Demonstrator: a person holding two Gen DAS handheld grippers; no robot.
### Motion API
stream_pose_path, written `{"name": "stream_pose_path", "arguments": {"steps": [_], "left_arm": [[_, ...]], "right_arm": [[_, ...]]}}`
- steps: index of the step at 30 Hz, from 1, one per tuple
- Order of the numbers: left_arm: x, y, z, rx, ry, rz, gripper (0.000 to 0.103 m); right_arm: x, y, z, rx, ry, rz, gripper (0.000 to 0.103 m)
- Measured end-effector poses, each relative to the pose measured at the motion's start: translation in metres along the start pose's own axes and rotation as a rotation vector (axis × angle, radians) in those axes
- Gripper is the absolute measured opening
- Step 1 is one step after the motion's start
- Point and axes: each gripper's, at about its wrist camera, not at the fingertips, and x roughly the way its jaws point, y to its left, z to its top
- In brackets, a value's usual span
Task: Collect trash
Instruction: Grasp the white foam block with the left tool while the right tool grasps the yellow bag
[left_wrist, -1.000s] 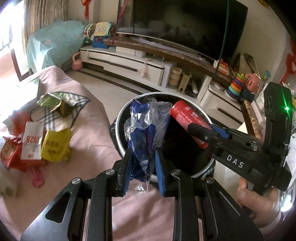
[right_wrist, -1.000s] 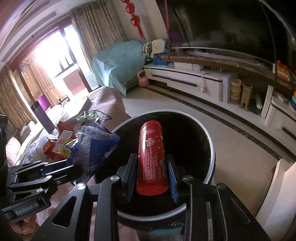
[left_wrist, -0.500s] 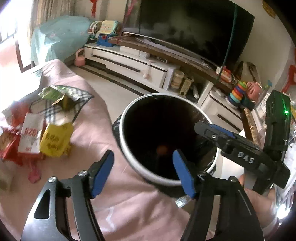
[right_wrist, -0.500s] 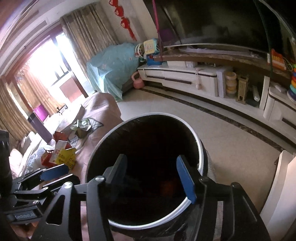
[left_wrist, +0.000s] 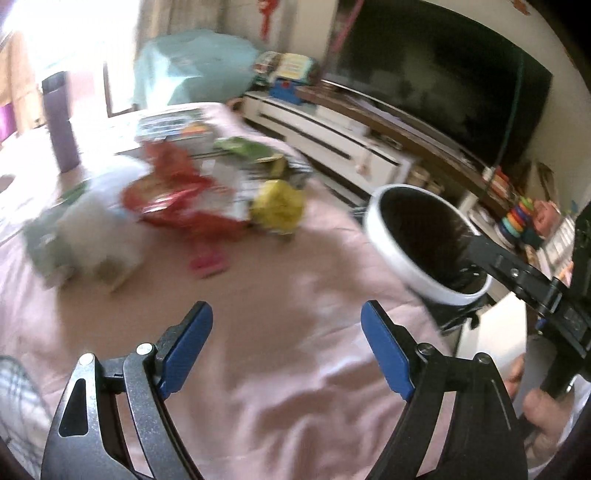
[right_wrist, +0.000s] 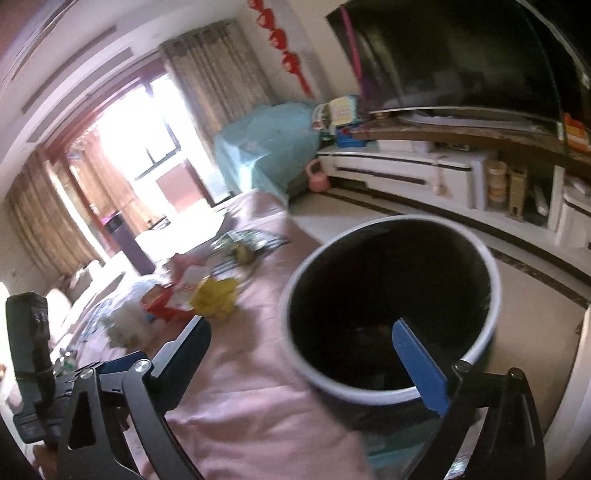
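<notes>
Trash (left_wrist: 173, 199) is seen blurred in the left wrist view, heaped on a pink cover (left_wrist: 280, 354), with the bin (left_wrist: 384, 236) standing off to the right. The left gripper (left_wrist: 286, 347) is held over bare cover, its jaws opening and nothing between them. In the right wrist view, the right gripper (right_wrist: 310, 354) is opening wide and empty at the bin's (right_wrist: 295, 354) near rim; trash (right_wrist: 184, 299) is seen left of it.
</notes>
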Motion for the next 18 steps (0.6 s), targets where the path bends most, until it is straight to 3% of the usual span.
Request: {"name": "stream_pose_path", "arguments": {"steps": [7,18], "left_arm": [[-0.016,0.053,-0.016,-0.088,-0.011,0.071,0.085],[-0.014,0.099,-0.017,-0.191,-0.010,0.147,0.085]], "right_arm": [[0.024,0.049,-0.021,-0.054,0.062,0.057,0.102],[0.064,0.087,-0.040,-0.098,0.112,0.048,0.102]]}}
